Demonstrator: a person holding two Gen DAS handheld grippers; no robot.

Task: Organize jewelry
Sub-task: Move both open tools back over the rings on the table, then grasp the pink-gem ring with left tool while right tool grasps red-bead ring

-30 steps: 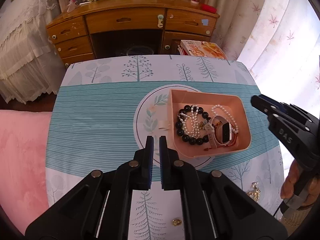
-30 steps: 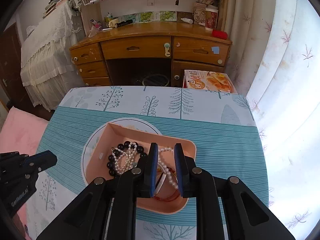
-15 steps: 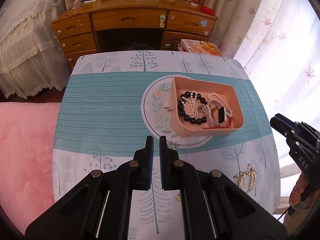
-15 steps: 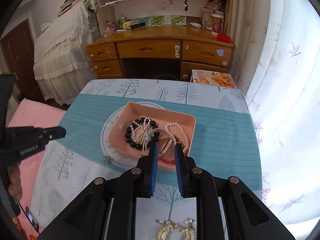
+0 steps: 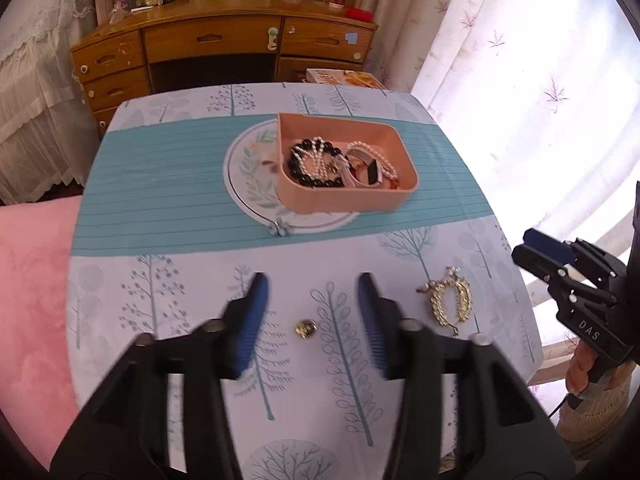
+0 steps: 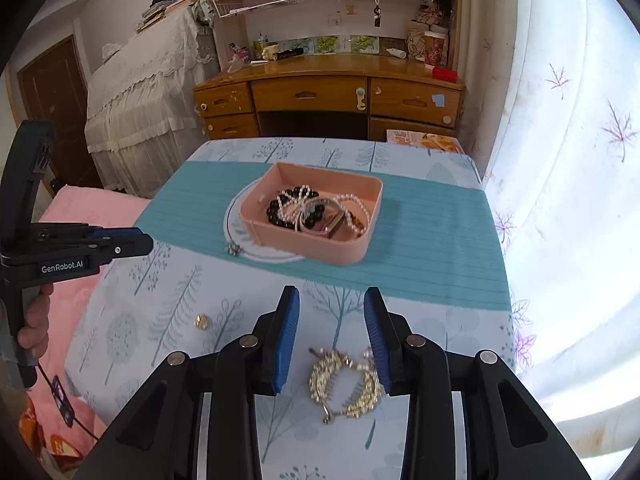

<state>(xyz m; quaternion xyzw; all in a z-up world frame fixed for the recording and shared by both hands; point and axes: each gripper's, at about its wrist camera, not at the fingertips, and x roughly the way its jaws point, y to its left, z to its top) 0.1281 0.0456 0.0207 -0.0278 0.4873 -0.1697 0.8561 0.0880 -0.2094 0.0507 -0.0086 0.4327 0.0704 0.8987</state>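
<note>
Nearest the viewer, the left gripper (image 5: 308,316) hangs over the worktop (image 5: 192,280) with its jaws opening and already set wide; a small gold stud (image 5: 305,328) lies on the cloth between them, untouched. Beside it, the right gripper (image 6: 330,336) also has its jaws opening, and the gold leaf-shaped comb (image 6: 346,384) lies flat on the cloth between its pads, with no pad pressing on it.

Risks, as judged from this position: the stud is tiny and low, so jaws that close a little high or off-centre would likely pinch cloth or flick the stud away, perhaps off the near edge. The comb is open, toothed and irregular; a grip on one curved arm alone could let it swing or slip out on the way across. Its teeth could also catch the patterned cloth and drag it.

Farther on, a small silver charm (image 5: 279,229) lies on the rim of the round printed motif, just in front of the pink tray (image 5: 344,200). The tray stands at mid-worktop and already holds a black bead bracelet (image 5: 308,164), pearl strands and a white-strapped watch, all tangled together. Anything dropped in carelessly could snag in that tangle.

The comb itself looks bright gold, with two leafy arcs joined at the top by pale beads.
</note>
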